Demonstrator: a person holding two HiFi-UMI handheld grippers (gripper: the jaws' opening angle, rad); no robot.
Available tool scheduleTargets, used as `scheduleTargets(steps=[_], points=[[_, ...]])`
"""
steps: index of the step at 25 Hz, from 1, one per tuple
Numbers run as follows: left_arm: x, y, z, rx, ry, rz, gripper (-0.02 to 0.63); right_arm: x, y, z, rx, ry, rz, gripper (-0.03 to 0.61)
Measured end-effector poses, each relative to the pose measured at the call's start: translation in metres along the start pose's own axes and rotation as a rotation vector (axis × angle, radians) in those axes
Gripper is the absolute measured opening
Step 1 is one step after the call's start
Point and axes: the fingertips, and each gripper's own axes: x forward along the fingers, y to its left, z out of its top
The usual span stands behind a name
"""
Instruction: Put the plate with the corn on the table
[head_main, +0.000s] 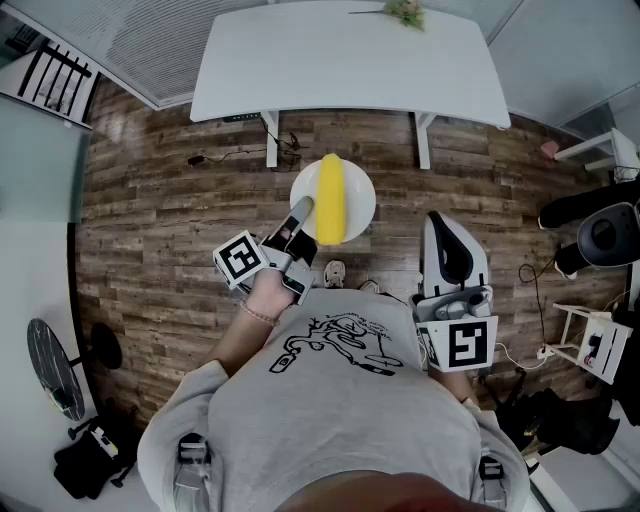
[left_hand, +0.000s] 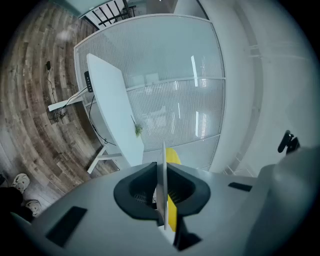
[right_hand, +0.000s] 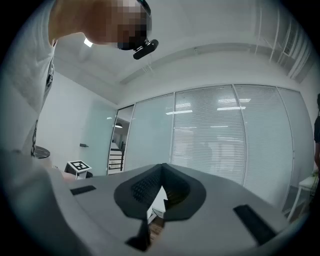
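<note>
A white plate (head_main: 362, 195) carrying a yellow corn cob (head_main: 331, 198) hangs over the wood floor, just short of the white table (head_main: 350, 60). My left gripper (head_main: 303, 210) is shut on the plate's near-left rim. In the left gripper view the plate (left_hand: 163, 165) shows edge-on as a thin white line pinched between the jaws of the left gripper (left_hand: 163, 192). There the corn (left_hand: 173, 156) lies behind it and the table (left_hand: 112, 105) is ahead to the left. My right gripper (head_main: 447, 240) is held level at my right side, jaws together and empty; the right gripper (right_hand: 161, 175) faces a glass wall.
A small plant (head_main: 403, 10) lies at the table's far edge. Cables (head_main: 200, 158) trail on the floor by the table legs. A white rack (head_main: 600, 335) and dark gear stand at the right, a black stand (head_main: 50, 370) at the left.
</note>
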Motion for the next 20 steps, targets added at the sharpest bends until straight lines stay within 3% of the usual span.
scheduleTargets(steps=[20], points=[[-0.005,0.003,0.031,0.012,0.031,-0.010,0.037,0.025,0.010,-0.006,0.031,0.019,-0.059,0.006]])
